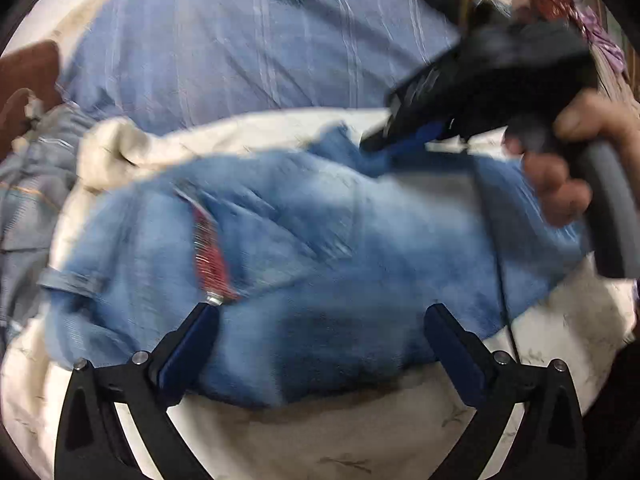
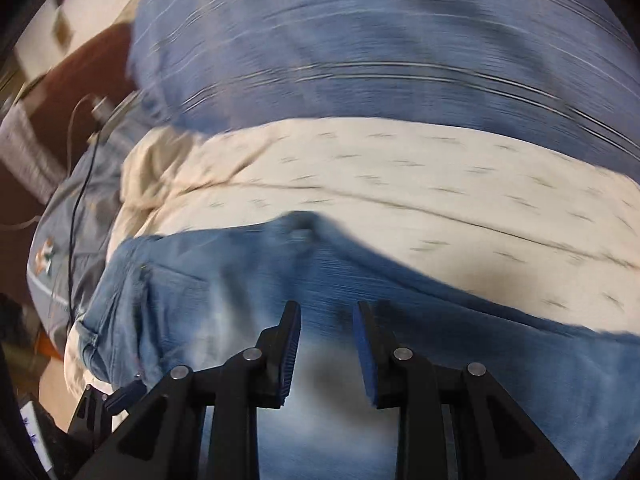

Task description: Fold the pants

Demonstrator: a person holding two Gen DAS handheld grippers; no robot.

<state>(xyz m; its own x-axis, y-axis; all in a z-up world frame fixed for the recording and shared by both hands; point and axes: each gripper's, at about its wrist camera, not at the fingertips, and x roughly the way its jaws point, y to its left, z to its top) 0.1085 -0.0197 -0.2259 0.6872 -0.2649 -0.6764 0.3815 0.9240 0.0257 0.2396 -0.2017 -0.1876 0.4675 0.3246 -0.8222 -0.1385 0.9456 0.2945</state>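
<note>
A bed fills both views, covered by a cream sheet with small dark flecks (image 2: 400, 168), with a blue pillow striped in thin white lines (image 1: 224, 44) lying beyond it and a rumpled grey-blue cloth (image 1: 28, 184) bunched at the left edge. One pair of light blue denim pants (image 1: 304, 248) lies across the sheet, its waistband and a belt loop toward the left, a red-lined pocket edge showing on top. The left gripper (image 1: 320, 320) hangs just over the near part of the denim with its two blue-padded jaws spread wide and nothing between them. The right gripper (image 1: 376, 144), held by a hand (image 1: 560, 176), reaches to a raised peak of denim at the far edge; in its own view its jaws stand narrowly apart above the fabric (image 2: 326, 316), and motion blur leaves it unclear whether any cloth is pinched. The pants look bunched and partly doubled rather than neatly stacked, so I judge the fold to be midway, with flattening and at least one more fold left. Counted: one pair of pants, two grippers, one pillow, one sheet.
</note>
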